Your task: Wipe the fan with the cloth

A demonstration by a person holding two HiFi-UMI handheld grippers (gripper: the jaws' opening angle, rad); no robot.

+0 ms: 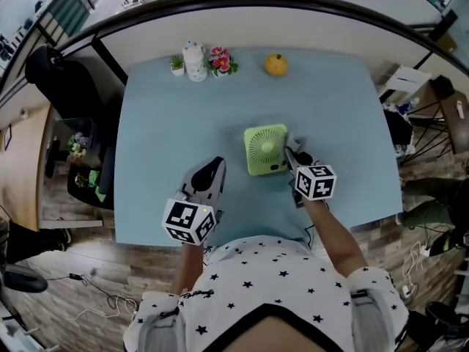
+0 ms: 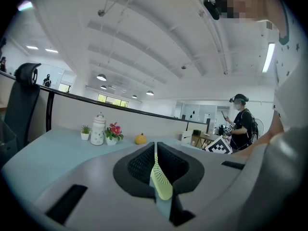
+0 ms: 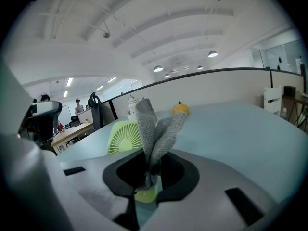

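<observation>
A small light-green fan stands on the pale blue table, a little right of centre. My right gripper is at the fan's right side, shut on a grey cloth. In the right gripper view the cloth sticks up out of the gripper, with the fan's grille just behind on the left. My left gripper is left of the fan, apart from it. Its jaws are together with nothing held, and the fan shows edge-on beyond the slit.
At the table's far edge stand a small potted plant, a white jar, pink flowers and an orange ornament. A black chair is off the left side. A person stands in the room beyond.
</observation>
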